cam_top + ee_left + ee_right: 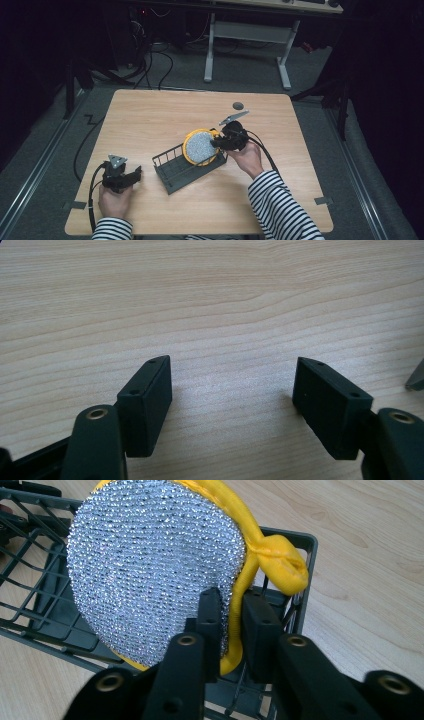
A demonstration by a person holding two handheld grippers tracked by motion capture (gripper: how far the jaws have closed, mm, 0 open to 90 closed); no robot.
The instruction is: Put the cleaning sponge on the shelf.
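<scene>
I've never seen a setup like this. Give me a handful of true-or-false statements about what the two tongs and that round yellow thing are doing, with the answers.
1. The right tongs are clamped on the rim of the scouring pad. True.
2. The scouring pad lies flat on the table, away from the wire basket. False: it is held upright at the basket's right end, over the basket.
3. The left tongs are holding a sponge. False: their jaws stand wide apart over bare wood with nothing between them.
4. The pad has a silvery, glittering face and a yellow edge with a loop. True.
5. The basket is bright red. False: it is dark grey.
</scene>
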